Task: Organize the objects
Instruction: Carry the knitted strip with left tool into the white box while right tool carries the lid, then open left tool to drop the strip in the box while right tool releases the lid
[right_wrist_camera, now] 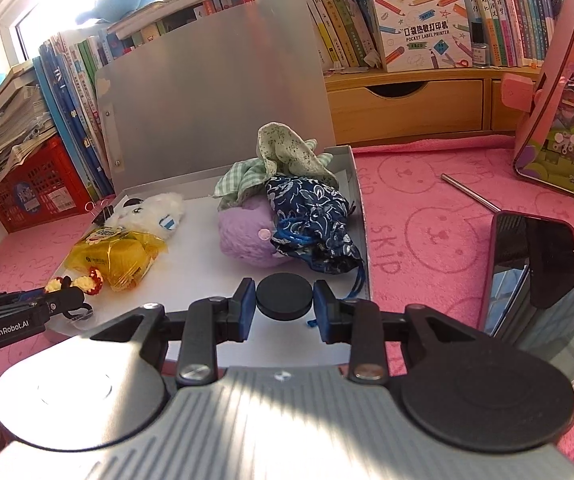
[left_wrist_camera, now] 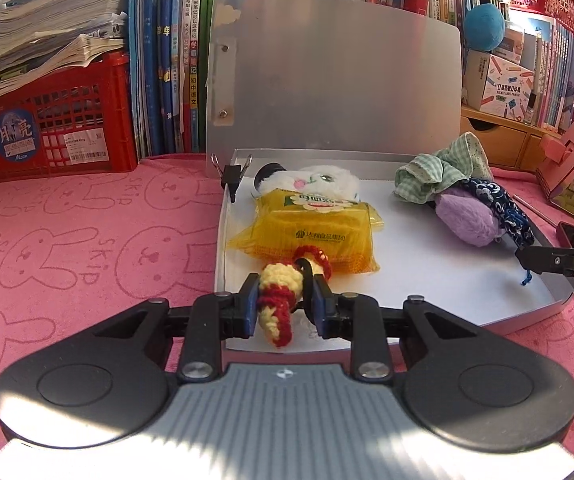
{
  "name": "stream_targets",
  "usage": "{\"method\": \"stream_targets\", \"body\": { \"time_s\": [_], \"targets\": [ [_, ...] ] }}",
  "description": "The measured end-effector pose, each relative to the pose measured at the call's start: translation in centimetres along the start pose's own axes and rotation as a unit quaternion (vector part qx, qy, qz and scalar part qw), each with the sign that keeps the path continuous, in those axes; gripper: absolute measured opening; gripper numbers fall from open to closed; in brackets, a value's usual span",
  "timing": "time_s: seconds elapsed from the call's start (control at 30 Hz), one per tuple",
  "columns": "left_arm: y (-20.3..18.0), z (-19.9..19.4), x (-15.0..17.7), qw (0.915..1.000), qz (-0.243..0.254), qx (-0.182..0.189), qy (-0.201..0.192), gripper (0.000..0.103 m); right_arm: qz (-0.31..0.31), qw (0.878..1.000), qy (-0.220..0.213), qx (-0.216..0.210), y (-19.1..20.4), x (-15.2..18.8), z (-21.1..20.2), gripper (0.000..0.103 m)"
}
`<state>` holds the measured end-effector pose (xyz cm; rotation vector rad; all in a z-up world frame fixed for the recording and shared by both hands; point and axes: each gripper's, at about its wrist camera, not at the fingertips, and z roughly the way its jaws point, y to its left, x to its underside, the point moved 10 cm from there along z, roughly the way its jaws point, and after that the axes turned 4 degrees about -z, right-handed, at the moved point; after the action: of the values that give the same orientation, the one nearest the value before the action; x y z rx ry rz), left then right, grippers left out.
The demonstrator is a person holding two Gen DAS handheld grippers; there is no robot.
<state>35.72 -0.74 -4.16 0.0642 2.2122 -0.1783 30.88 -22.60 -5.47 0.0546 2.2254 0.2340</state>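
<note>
Left gripper [left_wrist_camera: 285, 304] fingers pinch a crocheted toy [left_wrist_camera: 279, 294] over the box [left_wrist_camera: 543, 300] at 6 o'clock; right gripper [right_wrist_camera: 285, 306] fingers pinch a black disc [right_wrist_camera: 285, 298]. Loose yarn may slip or snag on release.

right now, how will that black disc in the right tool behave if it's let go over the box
The black disc looks rigid and smooth, so the right tool, pinching only its rim, may let it slip. Being round and flat, it probably lands flat on the box floor, though it could roll if dropped on edge.
</note>
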Motion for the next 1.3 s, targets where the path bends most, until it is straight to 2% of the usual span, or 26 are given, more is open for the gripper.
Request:
{"method": "stream_targets", "body": {
  "time_s": [0.5,0.63,0.67,0.7,0.77,0.83,1.3],
  "targets": [
    [-0.5,1.2,0.4,0.9999,0.004,0.008,0.008,0.032,-0.035,0.999,0.015,0.012,0.4,1.1,1.1,0.035],
    [-0.5,1.2,0.4,0.9999,-0.001,0.010,0.009,0.033,-0.058,0.998,0.015,0.018,1.0,1.4,1.2,0.038],
    [-0.4,1.2,0.4,0.9999,-0.002,0.013,0.010,0.033,-0.060,0.998,0.014,0.018,1.1,1.5,1.1,0.046],
    [-0.5,1.1,0.4,0.9998,-0.005,0.017,0.011,0.037,-0.060,0.998,0.011,0.018,1.2,1.5,1.0,0.052],
    [-0.7,0.7,0.3,0.9994,-0.009,0.030,0.011,0.049,-0.063,0.998,0.006,0.012,1.4,1.5,0.8,0.060],
    [-0.9,0.1,0.1,0.9994,-0.011,0.033,0.003,0.070,-0.066,0.998,0.001,0.011,1.5,1.5,0.4,0.063],
    [-0.3,-5.3,0.6,0.9987,0.001,0.041,-0.032,0.075,-0.084,0.996,-0.033,-0.003,2.7,2.1,-3.8,0.072]
  ]
}}
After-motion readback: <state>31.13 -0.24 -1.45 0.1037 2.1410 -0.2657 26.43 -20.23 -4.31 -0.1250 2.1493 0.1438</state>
